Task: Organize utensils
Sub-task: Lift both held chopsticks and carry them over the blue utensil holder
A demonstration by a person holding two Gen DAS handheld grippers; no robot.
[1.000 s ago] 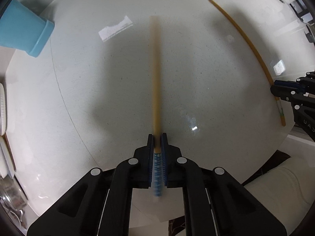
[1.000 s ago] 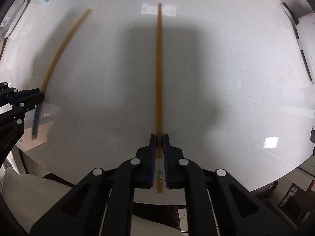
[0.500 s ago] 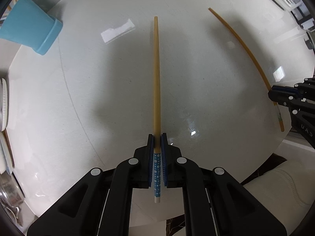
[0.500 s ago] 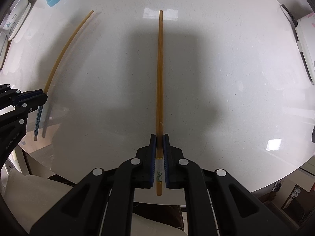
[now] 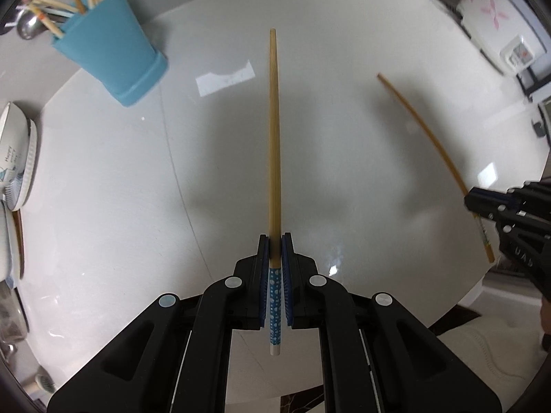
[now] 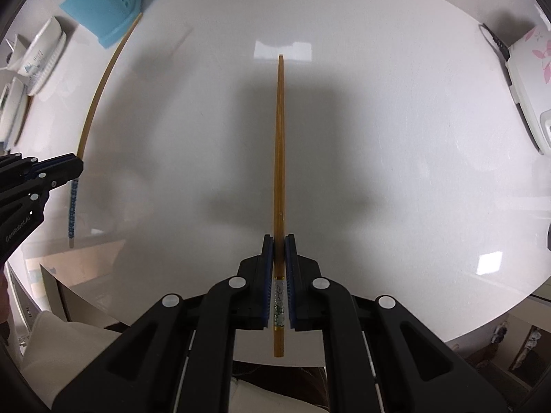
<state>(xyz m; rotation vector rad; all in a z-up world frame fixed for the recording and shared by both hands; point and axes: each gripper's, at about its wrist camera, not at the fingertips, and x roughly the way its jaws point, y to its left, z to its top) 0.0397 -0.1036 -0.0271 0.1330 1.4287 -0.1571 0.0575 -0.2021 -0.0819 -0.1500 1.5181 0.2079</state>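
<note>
My left gripper (image 5: 274, 241) is shut on a wooden chopstick (image 5: 274, 137) with a blue dotted end, held above the white table (image 5: 103, 189) with its tip pointing down. My right gripper (image 6: 279, 242) is shut on a second, amber chopstick (image 6: 280, 144) with a patterned end. Each gripper also shows at the edge of the other view, the right gripper (image 5: 470, 201) at the right and the left gripper (image 6: 78, 167) at the left, each with its chopstick. A blue utensil holder (image 5: 110, 58) with several chopsticks in it stands at the far left, also the blue holder (image 6: 103, 3) in the right wrist view.
White dishes (image 5: 17, 158) are stacked along the table's left edge. A white appliance with pink flowers (image 6: 530, 79) sits at the right edge. A metal spoon (image 5: 29, 25) lies behind the holder. A cream cushion (image 5: 482, 351) shows below the table's near edge.
Both grippers have risen with their chopsticks, so more of the table shows. The blue holder has come further into both views, its contents now visible.
</note>
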